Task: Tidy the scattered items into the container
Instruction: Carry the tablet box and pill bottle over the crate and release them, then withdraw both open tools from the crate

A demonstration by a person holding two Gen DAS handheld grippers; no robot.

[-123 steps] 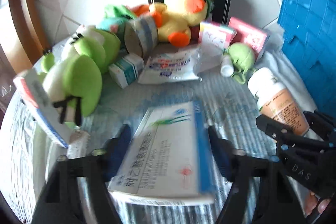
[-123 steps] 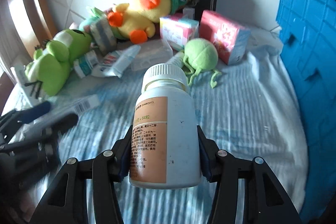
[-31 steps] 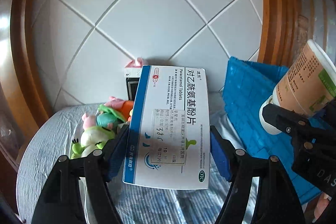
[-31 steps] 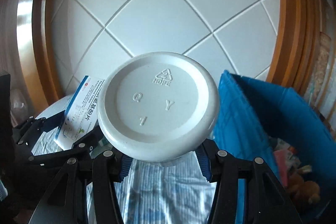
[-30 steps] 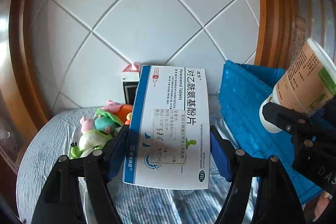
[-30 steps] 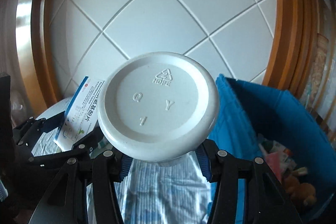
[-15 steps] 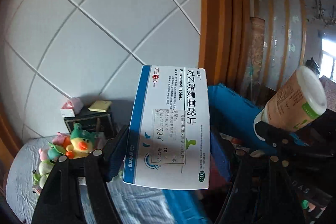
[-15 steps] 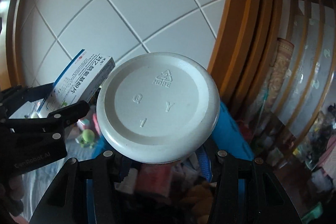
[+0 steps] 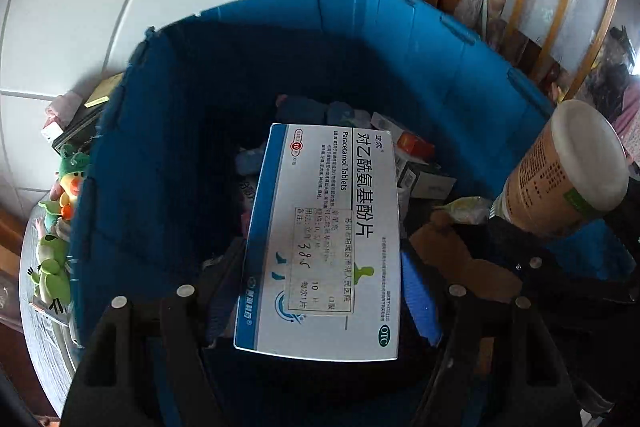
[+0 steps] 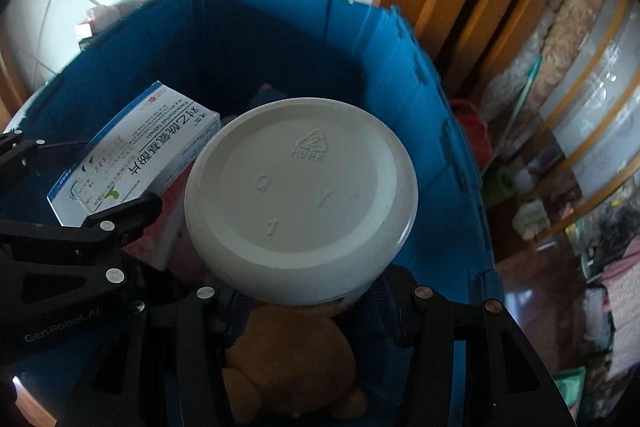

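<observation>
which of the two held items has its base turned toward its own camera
The white plastic pill bottle in the right tongs: its embossed round base faces the lens. The blue-and-white paracetamol box in the left tongs shows its printed face.

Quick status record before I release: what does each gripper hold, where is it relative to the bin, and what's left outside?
left gripper: shut on paracetamol box, above the bin opening
right gripper: shut on white pill bottle, base toward the camera, above the bin opening
blue bin: already holds boxes and a brown plush toy
left outside: yellow duck plush and green frog plush on the bed
</observation>
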